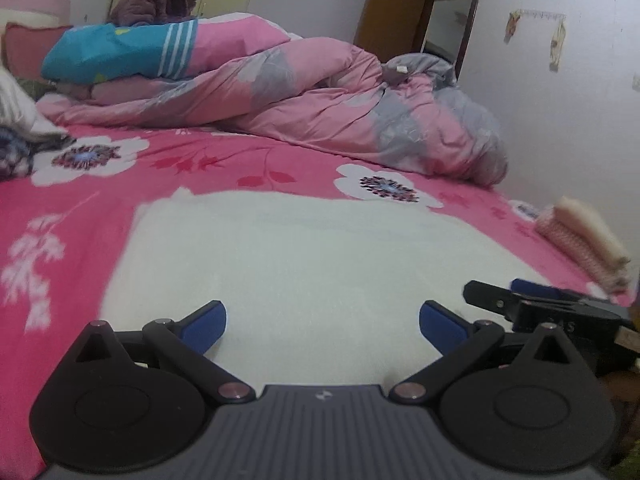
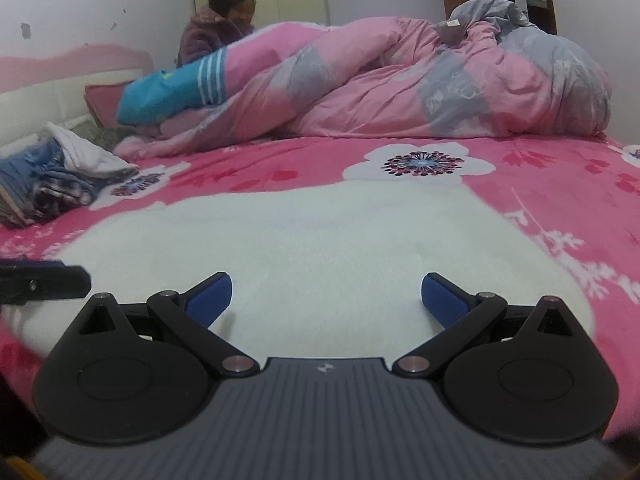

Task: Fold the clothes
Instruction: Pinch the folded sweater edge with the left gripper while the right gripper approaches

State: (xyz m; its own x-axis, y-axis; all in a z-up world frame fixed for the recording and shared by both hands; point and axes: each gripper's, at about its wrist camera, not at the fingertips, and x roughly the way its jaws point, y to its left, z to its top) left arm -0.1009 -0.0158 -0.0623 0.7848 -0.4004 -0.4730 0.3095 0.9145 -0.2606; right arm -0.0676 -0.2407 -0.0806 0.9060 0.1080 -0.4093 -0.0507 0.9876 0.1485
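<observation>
A flat garment (image 1: 304, 264) lies on the bed (image 1: 72, 208), a heaped quilt (image 1: 320, 112) behind it, piled clothes (image 2: 52, 188) to its left.

The white cloth (image 1: 304, 264) near the front looks soft and fuzzy, like fleece. The pink bed sheet (image 1: 224, 160) under it is smooth, matt cloth with printed flowers. The far quilt (image 1: 320, 104) is puffy, thin cloth with a slight shine. The left tongs (image 1: 322, 326) and right tongs (image 2: 326, 298) are matt black plastic with small shiny metal pins. Their blue pads (image 2: 444, 300) look like ridged rubber. The far door (image 1: 390, 12) looks like smooth brown wood.
</observation>
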